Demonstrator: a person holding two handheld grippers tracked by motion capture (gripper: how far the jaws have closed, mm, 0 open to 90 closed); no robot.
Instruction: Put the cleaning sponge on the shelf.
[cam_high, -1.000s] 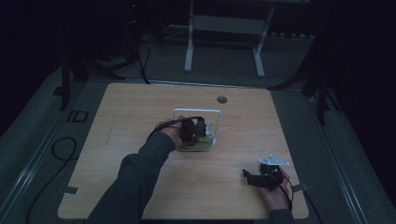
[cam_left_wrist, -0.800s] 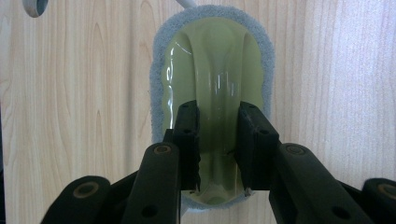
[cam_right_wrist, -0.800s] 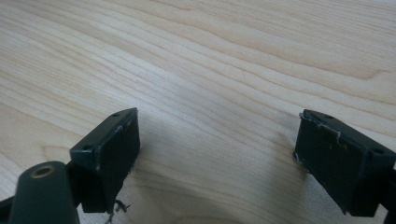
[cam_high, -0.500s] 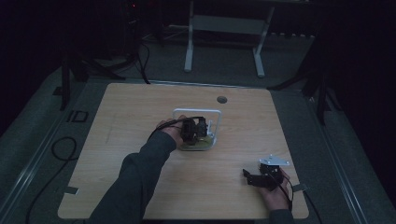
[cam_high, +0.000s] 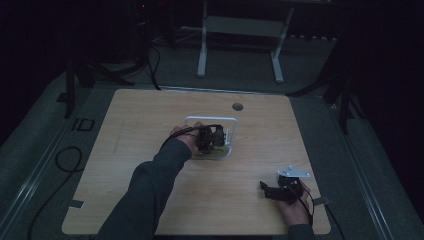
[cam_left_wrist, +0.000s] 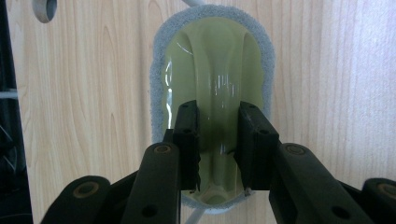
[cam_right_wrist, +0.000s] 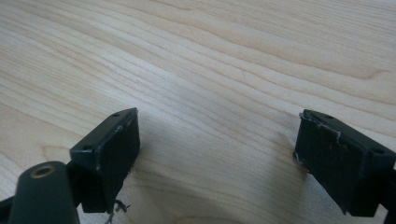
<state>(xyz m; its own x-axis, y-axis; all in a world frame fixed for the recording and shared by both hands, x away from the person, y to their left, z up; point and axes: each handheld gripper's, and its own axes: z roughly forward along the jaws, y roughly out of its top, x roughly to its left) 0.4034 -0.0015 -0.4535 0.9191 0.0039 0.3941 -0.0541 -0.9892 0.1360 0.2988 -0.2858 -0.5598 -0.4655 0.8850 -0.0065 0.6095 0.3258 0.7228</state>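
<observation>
1. Centrally, on the wooden table: left gripper clamped on the raised ridge of a yellow-green scrubber with grey sponge rim.
2. White wire frame around it; detail dim in the high view.
3. Right gripper, near right corner, jaws wide apart over bare wood.
4. Round hole at far edge.

Legible text, labels, brands, numbers, signs: none. The bench shows bare wood grain to every edge and corner. The yellow-green scrubber bears no print. The black pads carry no marking.
</observation>
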